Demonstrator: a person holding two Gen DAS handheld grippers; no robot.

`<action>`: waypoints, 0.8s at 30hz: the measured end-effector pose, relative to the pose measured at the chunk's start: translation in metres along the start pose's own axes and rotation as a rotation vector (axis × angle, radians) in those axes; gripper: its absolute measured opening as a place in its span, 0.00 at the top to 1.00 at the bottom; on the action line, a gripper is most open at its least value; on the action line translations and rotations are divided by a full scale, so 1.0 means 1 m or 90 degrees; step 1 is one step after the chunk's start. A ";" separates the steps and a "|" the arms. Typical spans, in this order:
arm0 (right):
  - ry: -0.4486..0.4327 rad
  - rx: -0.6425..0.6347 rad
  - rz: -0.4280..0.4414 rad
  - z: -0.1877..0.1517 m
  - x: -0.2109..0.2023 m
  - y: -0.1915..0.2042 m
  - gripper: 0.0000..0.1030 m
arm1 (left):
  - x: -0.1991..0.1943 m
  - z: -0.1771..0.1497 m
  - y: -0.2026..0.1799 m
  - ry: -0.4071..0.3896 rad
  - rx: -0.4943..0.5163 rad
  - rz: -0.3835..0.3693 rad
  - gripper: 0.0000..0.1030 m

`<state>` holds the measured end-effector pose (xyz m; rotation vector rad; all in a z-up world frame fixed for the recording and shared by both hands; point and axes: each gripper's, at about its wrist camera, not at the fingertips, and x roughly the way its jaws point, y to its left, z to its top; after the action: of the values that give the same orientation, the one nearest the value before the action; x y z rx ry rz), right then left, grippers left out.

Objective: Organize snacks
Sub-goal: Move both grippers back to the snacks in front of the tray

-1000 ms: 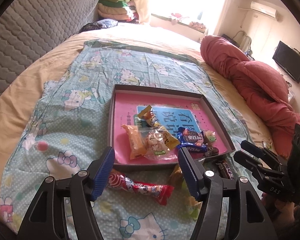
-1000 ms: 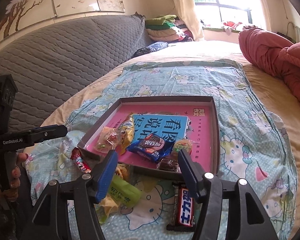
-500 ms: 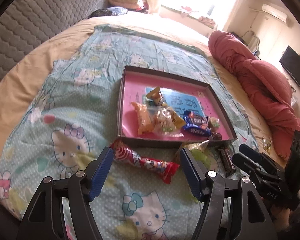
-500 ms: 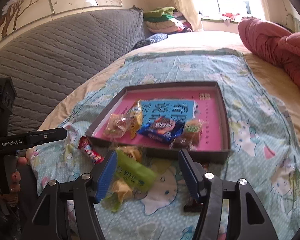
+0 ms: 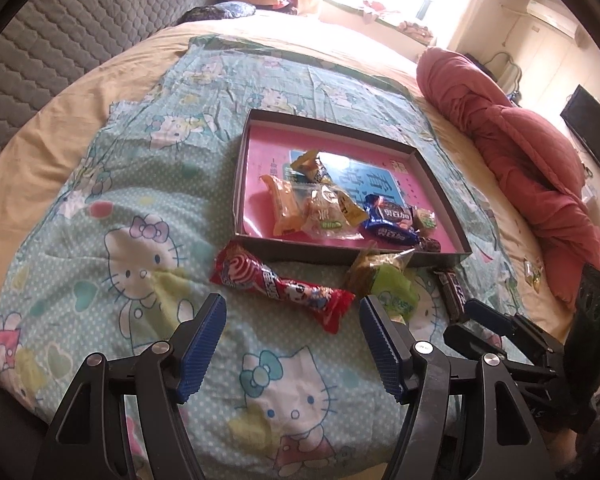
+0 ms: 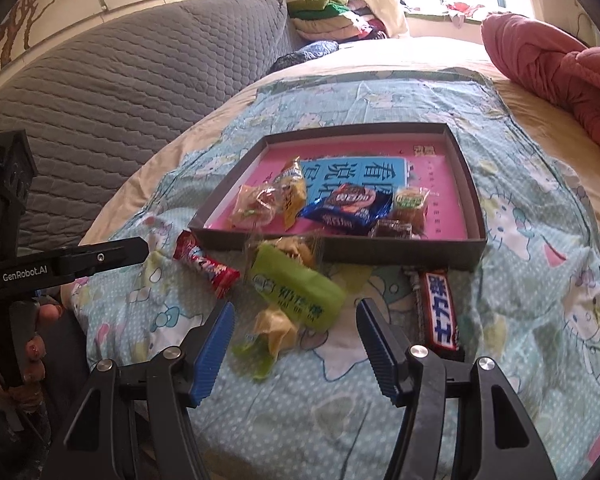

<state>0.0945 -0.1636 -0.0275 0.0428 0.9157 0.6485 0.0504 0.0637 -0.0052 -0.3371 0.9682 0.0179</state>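
Observation:
A dark shallow box (image 5: 256,120) with a pink floor lies on the bed and holds several wrapped snacks, among them a blue packet (image 5: 390,222). It also shows in the right wrist view (image 6: 466,172). In front of the box lie a red candy wrapper (image 5: 280,284), a green packet (image 6: 296,286) and a chocolate bar (image 6: 440,312). My left gripper (image 5: 292,344) is open and empty, just short of the red wrapper. My right gripper (image 6: 296,348) is open and empty, just short of the green packet.
A Hello Kitty sheet (image 5: 140,208) covers the bed. A grey quilted headboard (image 6: 120,88) stands on the left. A red duvet (image 5: 520,152) is heaped on the right. Folded clothes (image 6: 328,16) are stacked at the far end. A small loose candy (image 5: 534,272) lies by the duvet.
Both grippers have pulled back from the box and stayed open. The red wrapper, green packet and chocolate bar now lie ahead of the fingers rather than under them.

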 end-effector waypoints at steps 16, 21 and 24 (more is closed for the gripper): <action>0.060 0.068 0.020 -0.012 0.021 -0.001 0.39 | 0.024 -0.010 0.008 0.031 -0.028 -0.023 0.31; 0.081 0.087 0.015 -0.016 0.034 -0.005 0.39 | 0.039 -0.011 0.013 0.056 -0.068 -0.057 0.31; 0.090 0.087 0.010 -0.017 0.039 -0.005 0.39 | 0.048 -0.011 0.015 0.066 -0.086 -0.068 0.31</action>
<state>0.1015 -0.1507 -0.0682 0.1274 1.0968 0.6075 0.0663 0.0681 -0.0542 -0.5181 1.0524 -0.0312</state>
